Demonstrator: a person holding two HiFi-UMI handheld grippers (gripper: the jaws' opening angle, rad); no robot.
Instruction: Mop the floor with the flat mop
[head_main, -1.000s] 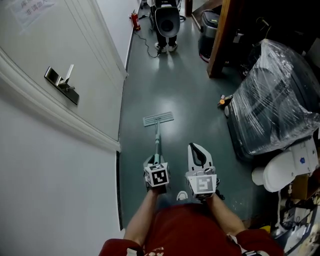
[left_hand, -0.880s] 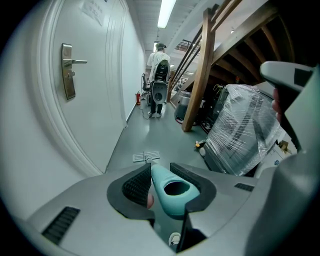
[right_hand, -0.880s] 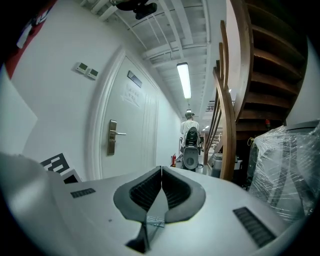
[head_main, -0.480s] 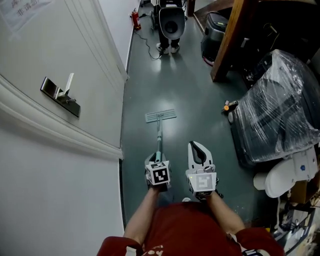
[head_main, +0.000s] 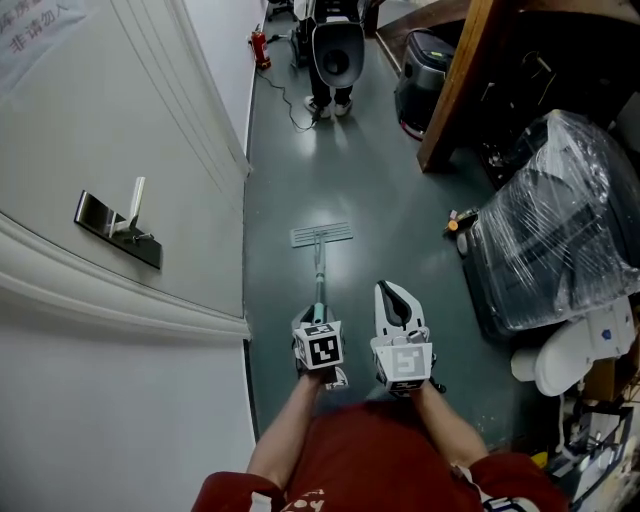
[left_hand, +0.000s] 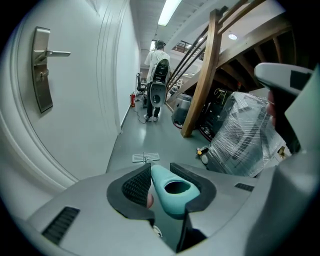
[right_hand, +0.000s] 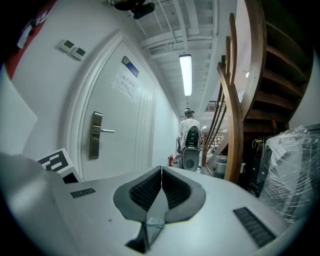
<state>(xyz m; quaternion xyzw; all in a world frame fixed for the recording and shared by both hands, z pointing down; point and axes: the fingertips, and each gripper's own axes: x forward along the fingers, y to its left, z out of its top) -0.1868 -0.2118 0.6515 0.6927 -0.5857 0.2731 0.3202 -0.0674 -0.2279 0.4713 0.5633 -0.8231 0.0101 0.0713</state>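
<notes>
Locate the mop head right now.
In the head view, the mop head lies on the floor at the far end of the handle gripped by the left tool, nearer the white door at left than the plastic-wrapped bundle at right.

The head view looks steeply down from above the person onto the corridor floor (head_main: 380, 170), with the left tool (head_main: 318, 320) and right tool (head_main: 393, 293) near its lower edge and the door handle (head_main: 125, 225) off to the left. The left gripper view rides low, facing along the corridor with the flat mop (left_hand: 172, 204) handle very close to the lens, while the right gripper view tilts higher, taking in the ceiling lamp (right_hand: 186, 75). All three share the door handle, the distant person (head_main: 333, 45) and the plastic-wrapped bundle (head_main: 560, 220).
</notes>
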